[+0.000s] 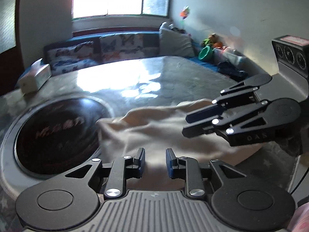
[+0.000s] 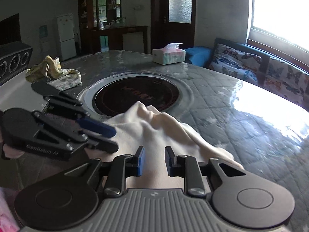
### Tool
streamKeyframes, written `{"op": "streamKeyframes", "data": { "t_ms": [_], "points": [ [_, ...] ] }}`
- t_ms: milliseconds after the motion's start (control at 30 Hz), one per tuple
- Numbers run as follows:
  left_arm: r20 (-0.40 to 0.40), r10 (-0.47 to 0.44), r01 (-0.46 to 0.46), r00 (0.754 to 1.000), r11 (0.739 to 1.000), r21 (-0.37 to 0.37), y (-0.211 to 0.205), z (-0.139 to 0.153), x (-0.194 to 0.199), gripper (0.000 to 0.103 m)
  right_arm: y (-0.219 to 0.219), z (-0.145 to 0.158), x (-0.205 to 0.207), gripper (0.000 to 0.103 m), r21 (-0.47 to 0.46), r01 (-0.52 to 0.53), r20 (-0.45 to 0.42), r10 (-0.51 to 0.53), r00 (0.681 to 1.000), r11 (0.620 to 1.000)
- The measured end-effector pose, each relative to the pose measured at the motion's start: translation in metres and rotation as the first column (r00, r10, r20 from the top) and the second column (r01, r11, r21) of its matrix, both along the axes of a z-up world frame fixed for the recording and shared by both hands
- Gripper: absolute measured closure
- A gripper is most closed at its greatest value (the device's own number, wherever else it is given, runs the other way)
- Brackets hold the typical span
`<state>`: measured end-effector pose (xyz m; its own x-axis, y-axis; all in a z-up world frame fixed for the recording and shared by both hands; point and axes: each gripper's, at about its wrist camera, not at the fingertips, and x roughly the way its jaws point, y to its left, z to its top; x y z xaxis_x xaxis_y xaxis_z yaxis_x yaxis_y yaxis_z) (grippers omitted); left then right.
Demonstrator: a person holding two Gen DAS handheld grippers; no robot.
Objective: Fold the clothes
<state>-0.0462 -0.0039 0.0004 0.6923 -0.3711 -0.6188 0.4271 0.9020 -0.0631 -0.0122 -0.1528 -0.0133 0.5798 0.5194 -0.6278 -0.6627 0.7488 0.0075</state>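
A cream cloth [image 1: 154, 127] lies bunched on the glossy table, its near part running in between the jaws of my left gripper [image 1: 155, 154], which stands narrowly parted and pinches it. My right gripper [image 1: 190, 124] comes in from the right and grips the same cloth at its right side. In the right wrist view the cloth [image 2: 154, 127] rises in folds from between the pads of the right gripper [image 2: 154, 152]. There the left gripper [image 2: 114, 140] bites its left edge. The cloth's far corner lies over the rim of the round cooktop [image 2: 135, 96].
The round dark cooktop [image 1: 58, 135] is set into the quilted table cover [image 2: 222, 116]. A tissue box [image 2: 169, 56] stands at the far edge, and a heap of yellow patterned garments [image 2: 54, 73] lies far left. Butterfly cushions [image 2: 251, 63] line a bench beyond.
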Motion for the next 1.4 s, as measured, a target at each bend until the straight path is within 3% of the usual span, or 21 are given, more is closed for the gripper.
{"op": "streamKeyframes", "data": {
  "t_ms": [233, 433, 600, 800, 933, 1067, 1233, 1400],
  "points": [
    [-0.037, 0.006, -0.007, 0.999, 1.0, -0.027, 0.006, -0.005, -0.004, 0.076, 0.012, -0.017, 0.019, 0.082, 0.004, 0.022, -0.044, -0.022, 0.999, 1.0],
    [-0.06, 0.012, -0.016, 0.998, 0.998, -0.063, 0.012, -0.008, -0.003, 0.076, -0.021, -0.007, 0.012, 0.082, 0.023, 0.102, -0.032, -0.101, 0.994, 0.995],
    [-0.073, 0.02, -0.026, 0.997, 0.996, -0.084, 0.015, -0.01, -0.006, 0.076, -0.056, -0.018, 0.032, 0.082, 0.0, 0.222, -0.06, -0.222, 0.973, 0.975],
    [-0.074, 0.025, -0.032, 0.997, 0.996, -0.088, 0.017, -0.006, -0.007, 0.076, -0.064, -0.023, 0.044, 0.083, 0.016, 0.224, -0.063, -0.222, 0.973, 0.975],
    [-0.044, 0.054, -0.058, 0.998, 0.995, -0.086, 0.023, 0.005, -0.006, 0.077, -0.057, -0.015, 0.029, 0.081, 0.009, 0.198, -0.039, -0.197, 0.98, 0.98],
    [-0.042, 0.113, -0.115, 0.993, 0.991, -0.074, 0.034, 0.007, -0.004, 0.073, -0.047, -0.001, 0.001, 0.081, -0.026, 0.108, -0.001, -0.109, 0.994, 0.994],
    [-0.125, 0.168, -0.181, 0.978, 0.979, -0.096, 0.045, -0.004, 0.004, 0.061, -0.024, 0.011, -0.029, 0.072, -0.065, -0.028, 0.019, 0.03, 0.999, 0.997],
    [-0.175, 0.178, -0.201, 0.968, 0.971, -0.127, 0.048, -0.008, 0.008, 0.064, 0.01, 0.013, -0.047, 0.068, -0.101, -0.146, 0.047, 0.151, 0.987, 0.984]
  ]
}}
